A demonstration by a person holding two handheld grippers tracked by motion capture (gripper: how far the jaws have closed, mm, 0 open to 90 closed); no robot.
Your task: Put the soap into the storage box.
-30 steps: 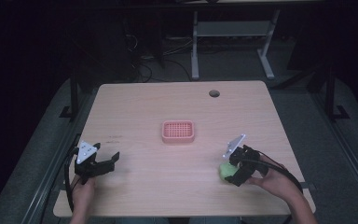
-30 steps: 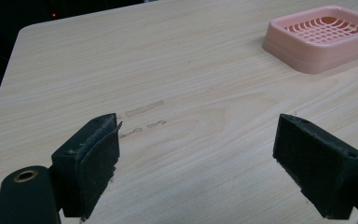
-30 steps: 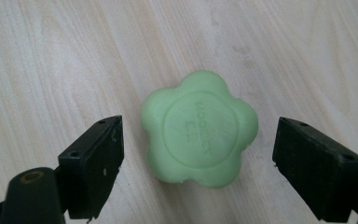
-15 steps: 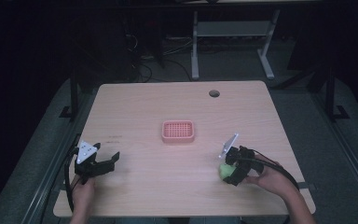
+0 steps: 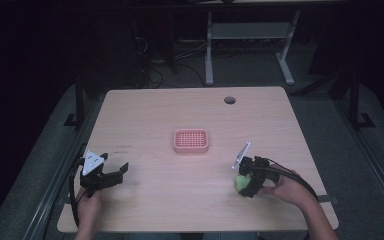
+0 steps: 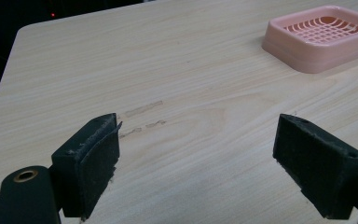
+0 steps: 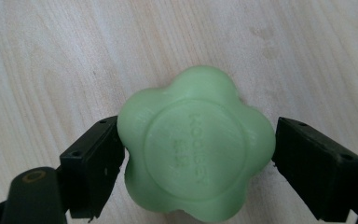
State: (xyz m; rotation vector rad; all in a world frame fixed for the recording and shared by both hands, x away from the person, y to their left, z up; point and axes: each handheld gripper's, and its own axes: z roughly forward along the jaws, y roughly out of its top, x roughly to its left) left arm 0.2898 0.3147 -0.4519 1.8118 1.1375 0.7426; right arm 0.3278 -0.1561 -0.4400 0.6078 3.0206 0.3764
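The surface [image 5: 180, 115] is a light wooden top with a small round hole [image 5: 229, 100] near its far edge. A pink soap dish [image 5: 191, 141] with a grid bottom stands near the middle of the surface, apart from both grippers.

The right gripper [image 5: 246, 182] is at the near right part of the surface, held by the person's right hand [image 5: 286, 188]. Between its two black jaws sits a green flower-shaped soap [image 7: 196, 143]. In the right gripper view, both jaws press against opposite sides of the soap, so the gripper holds it. The soap has a round raised centre with some letters, which are too blurred to read. The wood grain of the surface is seen behind the soap; whether the soap touches the surface or is a little above it cannot be told. In the high view the soap [image 5: 240, 183] lies to the near right of the pink soap dish, well apart from it.

The left gripper [image 5: 109, 178] is at the near left part of the surface, held by the left hand [image 5: 88, 207]. Its jaws stand wide apart with nothing between them, only bare wood. In the left gripper view the pink soap dish [image 6: 324, 37] is seen at the upper right.
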